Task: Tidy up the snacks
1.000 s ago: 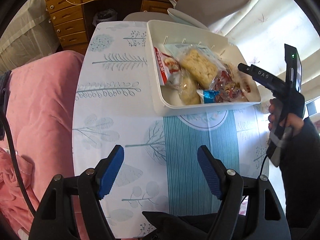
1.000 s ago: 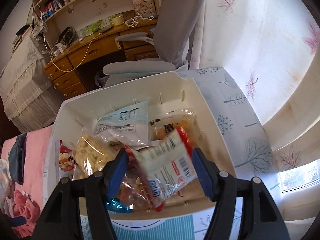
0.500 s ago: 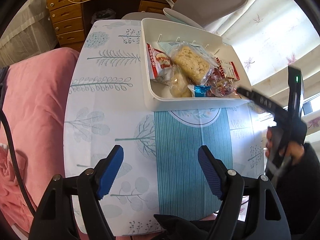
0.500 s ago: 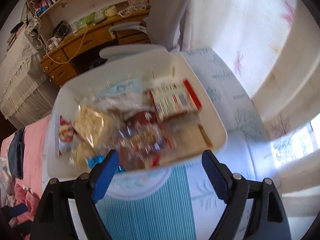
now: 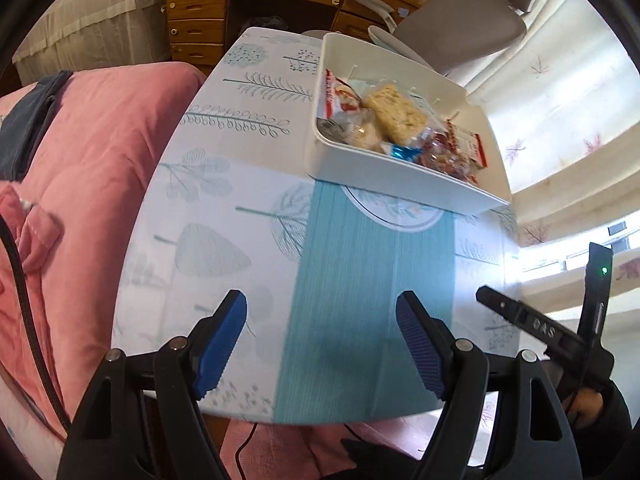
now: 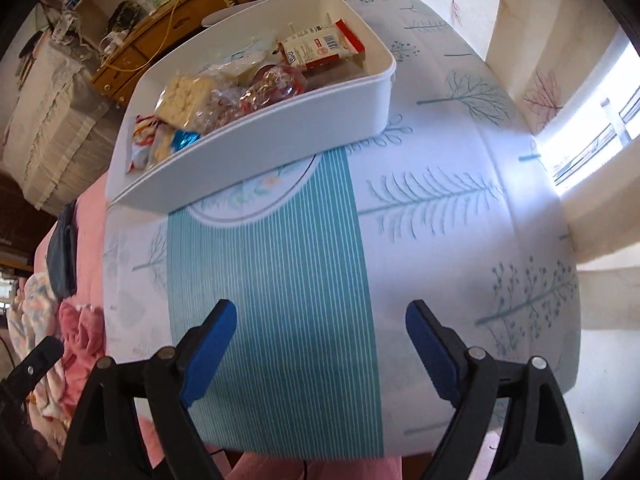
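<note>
Apparently the sorting is close to done, judging by how things lie. Every snack in view sits inside the white bin (image 6: 280, 128) at the far side of the bench (image 6: 420, 208): a puffed-rice bar in clear wrap (image 6: 182, 100), a red-and-white wafer pack (image 6: 320, 46) at the bin's right end, a bag of red-wrapped sweets (image 6: 272, 84), a small blue foil packet (image 6: 184, 139) and a red-and-white pouch (image 5: 338, 98) at the left end. The patterned cloth on the bench shows no loose packet anywhere in either view, so nothing obvious is left to gather; whether more snacks wait out of frame I cannot tell.

The right claw (image 6: 320, 352) hangs over the teal stripe, well apart from the bin, its jaws opening with nothing between them. The left claw (image 5: 320, 344) stands wide and empty too, above the near edge of the bench. The packs lie heaped rather than in rows, so tidying inside the bin may remain.
</note>
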### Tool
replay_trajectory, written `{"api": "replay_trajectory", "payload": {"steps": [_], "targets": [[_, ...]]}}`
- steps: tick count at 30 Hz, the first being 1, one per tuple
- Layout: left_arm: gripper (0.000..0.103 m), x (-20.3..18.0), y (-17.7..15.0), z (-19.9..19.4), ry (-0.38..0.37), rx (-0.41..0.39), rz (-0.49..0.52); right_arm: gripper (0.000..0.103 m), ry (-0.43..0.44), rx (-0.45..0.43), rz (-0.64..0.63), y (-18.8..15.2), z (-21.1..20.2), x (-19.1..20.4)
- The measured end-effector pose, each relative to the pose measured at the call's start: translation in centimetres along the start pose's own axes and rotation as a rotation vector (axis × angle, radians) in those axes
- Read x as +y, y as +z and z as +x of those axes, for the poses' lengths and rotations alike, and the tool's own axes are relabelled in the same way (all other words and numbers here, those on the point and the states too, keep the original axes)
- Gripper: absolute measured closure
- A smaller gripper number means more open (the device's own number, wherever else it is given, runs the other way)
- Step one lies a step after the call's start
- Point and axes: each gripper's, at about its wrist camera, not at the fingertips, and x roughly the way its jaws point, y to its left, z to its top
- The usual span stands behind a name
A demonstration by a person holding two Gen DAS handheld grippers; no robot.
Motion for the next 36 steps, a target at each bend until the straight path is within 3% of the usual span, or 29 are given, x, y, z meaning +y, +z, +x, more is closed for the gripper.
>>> {"api": "replay_trajectory", "payload": {"steps": [7, 11, 16, 18, 23, 26, 36], "targets": [[0.021, -4.2, -2.3, -4.3, -0.010, -0.035, 0.005, 0.007, 0.059, 0.051, -0.130, -3.2, -6.6, 0.2], [0.014, -7.1, -3.3, -6.8, 0.018, -0.093, 0.033, 0.006, 0.114, 0.060, -0.207, -4.5, -10.7, 1.0], [0.013, -9.5, -4.7, -8.6, 0.063, -0.114, 0.077, 0.006, 0.182, 0.082, -0.209, -5.5, -13.9, 1.5], [0.012, -10.1, -5.0, -9.0, 0.075, -0.127, 0.075, 0.005, 0.175, 0.044, -0.250, -6.1, -15.1, 2.0], [0.006, -11.4, -5.3, -9.6, 0.129, -0.180, 0.085, 0.000, 0.086, -0.064, -0.229, -6.2, -16.3, 1.1], [0.001, -11.9, -5.6, -9.7, 0.150, -0.211, 0.095, 0.000, 0.101, -0.060, -0.231, -6.3, -15.7, 0.8], [0.001, -12.2, -5.0, -9.6, 0.173, -0.230, 0.080, 0.000, 0.095, -0.094, -0.275, -6.2, -15.8, 1.4]]}}
